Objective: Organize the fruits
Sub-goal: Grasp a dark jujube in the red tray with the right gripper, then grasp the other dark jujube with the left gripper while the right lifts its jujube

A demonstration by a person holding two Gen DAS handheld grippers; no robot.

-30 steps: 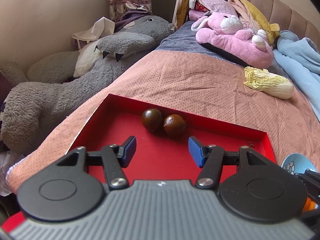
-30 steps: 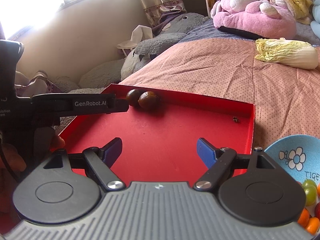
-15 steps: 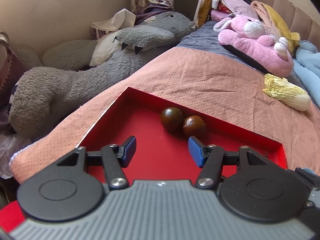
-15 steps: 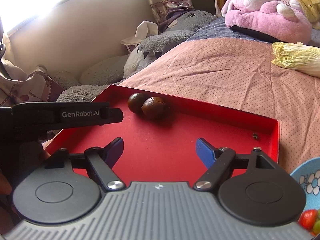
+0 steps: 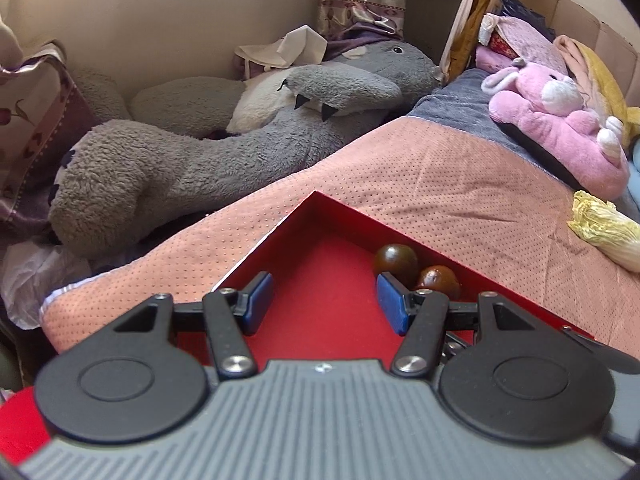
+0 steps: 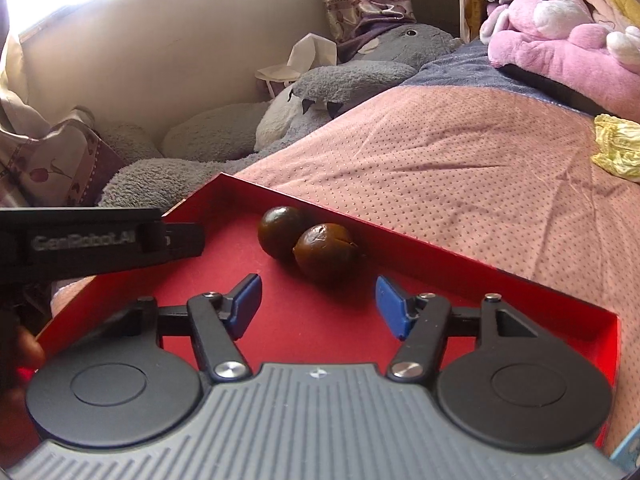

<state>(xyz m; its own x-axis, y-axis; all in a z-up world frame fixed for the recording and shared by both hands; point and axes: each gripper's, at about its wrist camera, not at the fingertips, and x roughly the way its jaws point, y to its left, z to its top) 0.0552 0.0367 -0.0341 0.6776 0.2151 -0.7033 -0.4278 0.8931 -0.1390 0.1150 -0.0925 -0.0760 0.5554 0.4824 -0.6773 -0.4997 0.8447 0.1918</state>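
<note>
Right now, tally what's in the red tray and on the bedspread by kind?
Dark brown fruits in the red tray: 2
Cabbage on the bedspread: 1
Pink plush toy: 1
Total: 4

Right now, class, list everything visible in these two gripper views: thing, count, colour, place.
Fruits: two, dark brown, touching, against the tray's far wall.
Tray: one, red, on the bedspread.
Bedspread: one, pink dotted, covering the bed.
Grey plush: one, beside the bed.
Pink plush: one, at the bed's far end.
Cabbage: one, yellowish, on the bedspread.
Left gripper: open, over the tray.
Right gripper: open, before the fruits.
</note>
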